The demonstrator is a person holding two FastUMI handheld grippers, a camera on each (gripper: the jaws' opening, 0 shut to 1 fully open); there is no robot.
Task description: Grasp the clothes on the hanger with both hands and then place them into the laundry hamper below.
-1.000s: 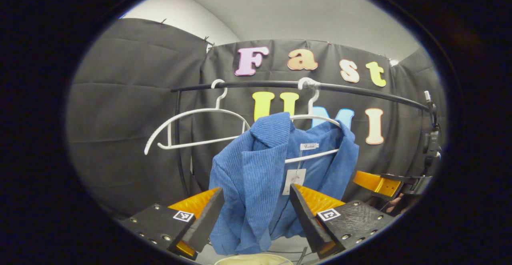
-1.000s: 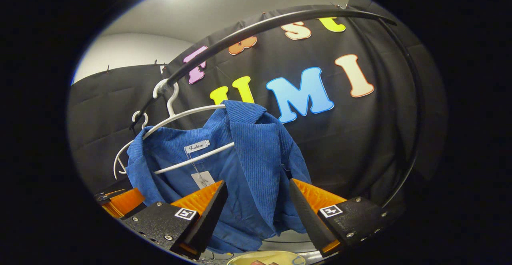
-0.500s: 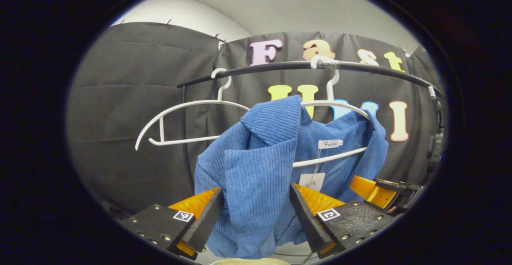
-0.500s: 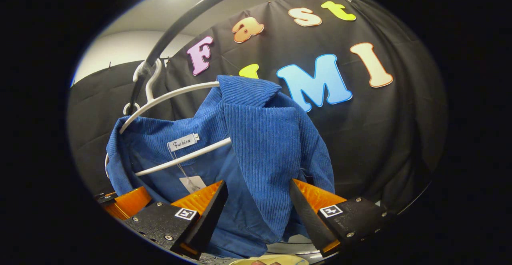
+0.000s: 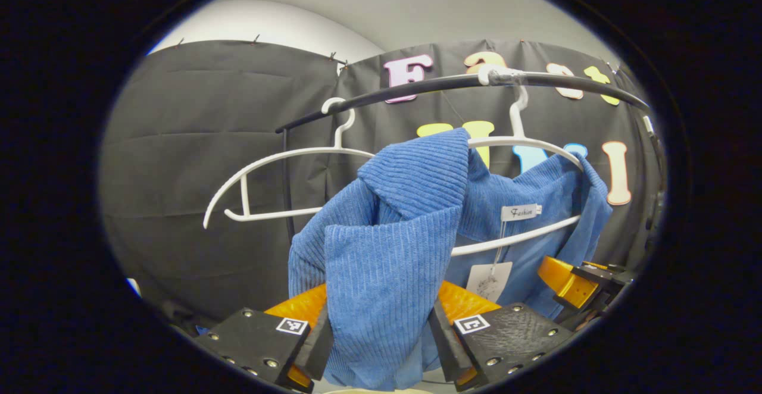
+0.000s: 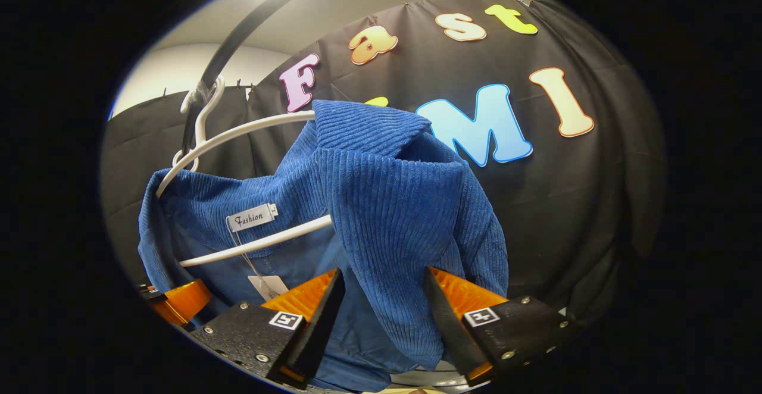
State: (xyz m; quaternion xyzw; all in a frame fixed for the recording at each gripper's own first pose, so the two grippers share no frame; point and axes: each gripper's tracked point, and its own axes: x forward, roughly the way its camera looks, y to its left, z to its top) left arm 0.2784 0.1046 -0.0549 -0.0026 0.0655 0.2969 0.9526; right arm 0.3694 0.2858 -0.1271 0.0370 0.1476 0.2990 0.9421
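Note:
A blue corduroy jacket (image 5: 411, 180) hangs on a white hanger (image 5: 524, 141) from a black rail (image 5: 440, 84). My left gripper (image 5: 381, 334) is open, and the jacket's left front panel hangs down between its fingers, brushing both. In the right gripper view the same jacket (image 6: 381, 191) fills the middle, and my right gripper (image 6: 381, 299) is open with the other front panel hanging between its fingers. The right gripper's body (image 5: 571, 281) shows beyond the jacket in the left gripper view. A sliver of the hamper's pale rim (image 5: 381, 391) shows at the bottom edge.
An empty white hanger (image 5: 280, 156) hangs on the rail to the left of the jacket. A paper tag (image 5: 489, 280) dangles inside the collar. The rail (image 6: 238, 43) arcs close overhead in the right gripper view. The black cloth wall stands behind the rack.
Both grippers have moved up and in towards the jacket, which now looks larger. Each pair of fingers has narrowed somewhat around its front panel, the left pair more.

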